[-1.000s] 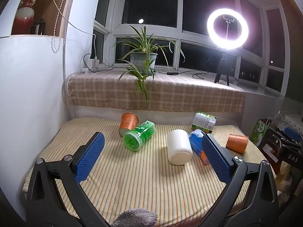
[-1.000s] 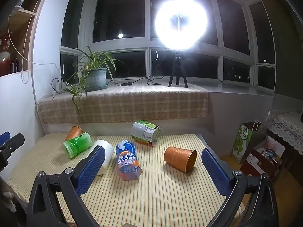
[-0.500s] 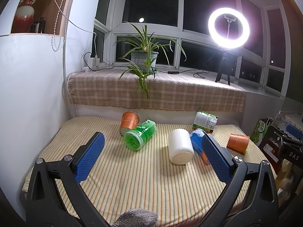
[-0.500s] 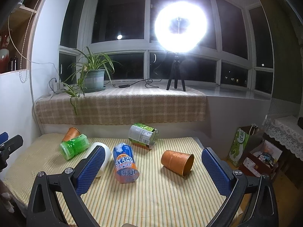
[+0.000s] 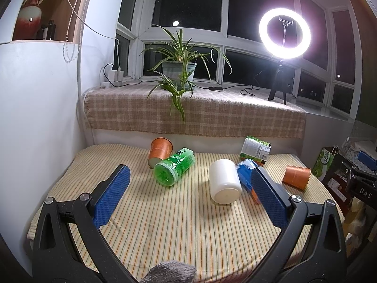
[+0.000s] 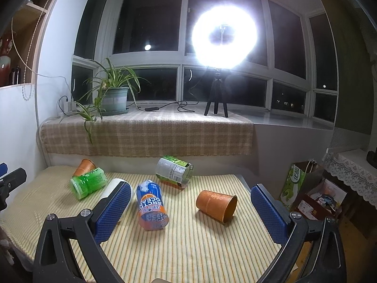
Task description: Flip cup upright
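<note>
Nothing is flipped yet, as I read it: both orange paper cups lie on their sides on the striped mat (image 6: 212, 247), one (image 6: 216, 205) ahead of my right gripper (image 6: 190, 210), one (image 5: 159, 150) far left. Left gripper (image 5: 188, 198) and right both gape wide, empty.
</note>
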`<state>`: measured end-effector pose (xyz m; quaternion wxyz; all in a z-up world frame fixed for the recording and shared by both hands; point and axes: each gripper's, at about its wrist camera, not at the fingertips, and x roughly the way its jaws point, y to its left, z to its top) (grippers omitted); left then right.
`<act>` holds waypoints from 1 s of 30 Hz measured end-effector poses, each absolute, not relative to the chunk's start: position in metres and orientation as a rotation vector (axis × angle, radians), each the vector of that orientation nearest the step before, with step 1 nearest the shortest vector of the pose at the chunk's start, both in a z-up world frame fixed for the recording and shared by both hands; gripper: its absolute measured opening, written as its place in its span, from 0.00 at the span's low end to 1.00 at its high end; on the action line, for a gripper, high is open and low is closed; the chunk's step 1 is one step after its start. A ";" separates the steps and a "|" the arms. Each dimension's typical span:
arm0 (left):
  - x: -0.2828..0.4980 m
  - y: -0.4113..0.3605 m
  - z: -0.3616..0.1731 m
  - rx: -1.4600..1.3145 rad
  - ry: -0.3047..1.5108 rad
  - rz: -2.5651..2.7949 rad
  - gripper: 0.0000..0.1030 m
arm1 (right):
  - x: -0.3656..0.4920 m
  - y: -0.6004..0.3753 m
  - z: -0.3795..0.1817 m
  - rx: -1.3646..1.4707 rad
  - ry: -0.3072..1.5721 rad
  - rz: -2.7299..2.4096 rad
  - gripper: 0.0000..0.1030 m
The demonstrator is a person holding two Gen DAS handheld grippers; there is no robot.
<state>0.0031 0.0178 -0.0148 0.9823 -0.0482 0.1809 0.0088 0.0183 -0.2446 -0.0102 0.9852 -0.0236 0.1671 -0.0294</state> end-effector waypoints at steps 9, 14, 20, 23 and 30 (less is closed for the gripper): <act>0.008 0.016 -0.023 -0.094 0.369 0.017 1.00 | 0.019 -0.244 -0.010 -0.048 0.338 -0.059 1.00; 0.008 0.016 -0.023 -0.094 0.371 0.018 1.00 | 0.019 -0.245 -0.010 -0.048 0.338 -0.059 1.00; 0.008 0.016 -0.024 -0.094 0.372 0.016 1.00 | 0.019 -0.244 -0.010 -0.048 0.342 -0.057 1.00; 0.008 0.016 -0.024 -0.094 0.372 0.017 1.00 | 0.020 -0.244 -0.013 -0.045 0.349 -0.057 1.00; 0.009 0.014 -0.025 -0.093 0.375 0.018 1.00 | 0.021 -0.242 -0.014 -0.048 0.354 -0.054 1.00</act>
